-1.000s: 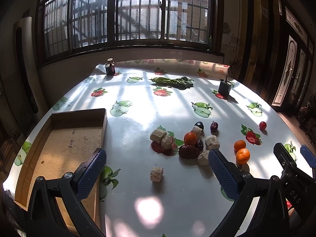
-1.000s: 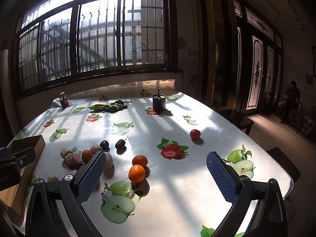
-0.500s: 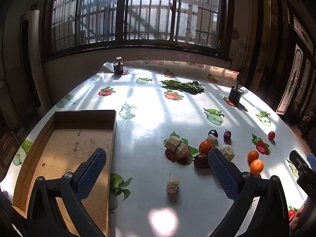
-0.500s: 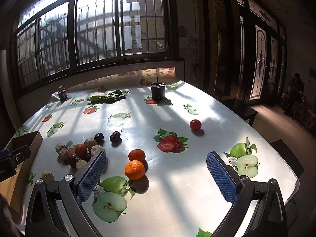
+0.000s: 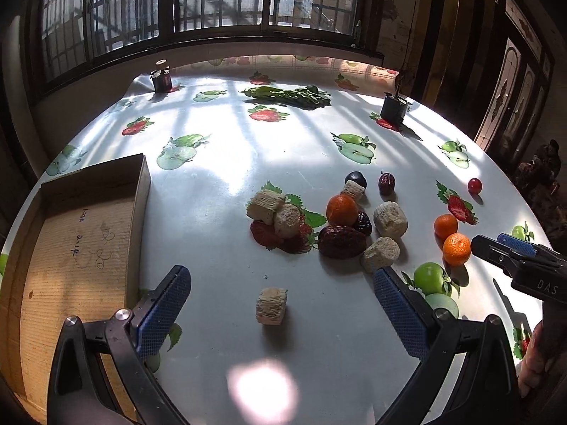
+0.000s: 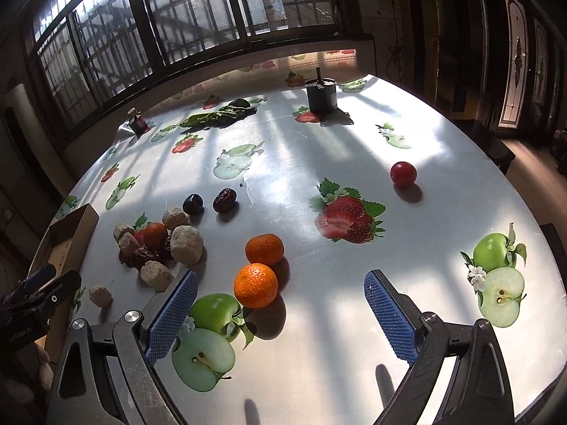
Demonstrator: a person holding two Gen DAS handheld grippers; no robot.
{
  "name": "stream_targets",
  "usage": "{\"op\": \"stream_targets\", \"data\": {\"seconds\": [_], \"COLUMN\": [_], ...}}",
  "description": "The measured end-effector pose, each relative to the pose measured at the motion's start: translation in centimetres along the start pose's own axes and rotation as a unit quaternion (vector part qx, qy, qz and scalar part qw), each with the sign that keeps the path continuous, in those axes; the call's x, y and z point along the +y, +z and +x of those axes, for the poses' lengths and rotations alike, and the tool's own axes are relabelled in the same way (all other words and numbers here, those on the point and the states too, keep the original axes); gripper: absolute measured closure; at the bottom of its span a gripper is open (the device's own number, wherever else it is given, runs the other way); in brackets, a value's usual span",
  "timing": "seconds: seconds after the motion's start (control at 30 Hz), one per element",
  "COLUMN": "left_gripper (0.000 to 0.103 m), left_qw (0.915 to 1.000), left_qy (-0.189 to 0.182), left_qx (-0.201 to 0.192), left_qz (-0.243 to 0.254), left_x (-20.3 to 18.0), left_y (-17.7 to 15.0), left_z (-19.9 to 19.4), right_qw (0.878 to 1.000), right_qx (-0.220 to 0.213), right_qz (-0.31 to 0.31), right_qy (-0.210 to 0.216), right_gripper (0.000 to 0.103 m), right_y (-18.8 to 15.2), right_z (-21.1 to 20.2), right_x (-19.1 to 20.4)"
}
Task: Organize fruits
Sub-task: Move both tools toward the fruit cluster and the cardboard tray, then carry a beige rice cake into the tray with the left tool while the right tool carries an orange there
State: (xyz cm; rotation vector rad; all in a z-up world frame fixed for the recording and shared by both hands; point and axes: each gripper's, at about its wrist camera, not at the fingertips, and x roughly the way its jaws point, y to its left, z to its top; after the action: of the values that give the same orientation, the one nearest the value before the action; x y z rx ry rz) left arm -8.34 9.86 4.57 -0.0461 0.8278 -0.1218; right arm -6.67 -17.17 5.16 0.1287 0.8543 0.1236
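Observation:
Two tangerines (image 6: pixel 256 285) (image 6: pixel 264 249) lie just ahead of my right gripper (image 6: pixel 280 313), which is open and empty above the table. A third tangerine (image 5: pixel 342 209), dark dates (image 5: pixel 342 241), a dark plum (image 5: pixel 355 178) and several beige blocks (image 5: pixel 390 219) form a pile at mid table. One beige block (image 5: pixel 271 305) lies alone between the fingers of my left gripper (image 5: pixel 280 313), which is open and empty. A small red fruit (image 6: pixel 403 174) sits apart at the right. An open cardboard box (image 5: pixel 71 248) lies at the left.
The table (image 5: pixel 219 163) has a white cloth printed with apples and strawberries. Leafy greens (image 5: pixel 287 95), a small jar (image 5: pixel 161 78) and a dark pot (image 5: pixel 394 108) stand at the far side. The right gripper also shows in the left wrist view (image 5: pixel 514 258).
Both grippers have moved down and closer to the table. The lone beige block now lies between the left fingers and the tangerines sit nearer the right gripper. Both stay open.

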Motion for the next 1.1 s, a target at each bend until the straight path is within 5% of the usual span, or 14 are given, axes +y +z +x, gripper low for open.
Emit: {"op": "stream_targets", "data": {"seconds": [0.07, 0.3, 0.57, 0.67, 0.73, 0.83, 1.1], "left_gripper": [0.001, 0.022, 0.024, 0.054, 0.086, 0.087, 0.087], "left_qw": [0.9998, 0.9978, 0.9965, 0.9974, 0.9974, 0.9969, 0.9959], "left_qy": [-0.012, -0.043, -0.036, -0.018, -0.017, -0.03, -0.071], "left_qx": [0.015, 0.05, 0.075, 0.069, 0.069, 0.069, 0.027], "left_qz": [-0.006, -0.005, -0.001, 0.002, -0.002, -0.02, -0.05], "left_x": [0.4, 0.7, 1.1, 1.4, 1.8, 2.5, 4.0], "left_y": [-0.1, -0.6, -1.2, -1.4, -1.4, -1.4, -1.0], "left_z": [0.8, 2.3, 3.1, 2.9, 2.8, 2.5, -2.1], "right_qw": [1.0, 0.998, 0.996, 0.996, 0.996, 0.996, 0.997], "right_qx": [0.016, 0.056, 0.074, 0.074, 0.07, 0.071, 0.054], "right_qz": [-0.013, -0.025, -0.05, -0.048, -0.049, -0.042, -0.051], "right_qy": [-0.001, -0.003, -0.02, -0.024, -0.028, -0.02, -0.012], "right_gripper": [0.02, 0.021, 0.021, 0.035, 0.055, 0.065, 0.066], "right_y": [-0.2, 0.4, 0.5, 0.4, 0.3, 0.1, -0.4], "right_z": [1.0, 3.4, 4.9, 5.0, 4.8, 4.4, 1.4], "right_x": [0.6, 1.1, 1.8, 1.8, 1.8, 1.8, 3.2]}}
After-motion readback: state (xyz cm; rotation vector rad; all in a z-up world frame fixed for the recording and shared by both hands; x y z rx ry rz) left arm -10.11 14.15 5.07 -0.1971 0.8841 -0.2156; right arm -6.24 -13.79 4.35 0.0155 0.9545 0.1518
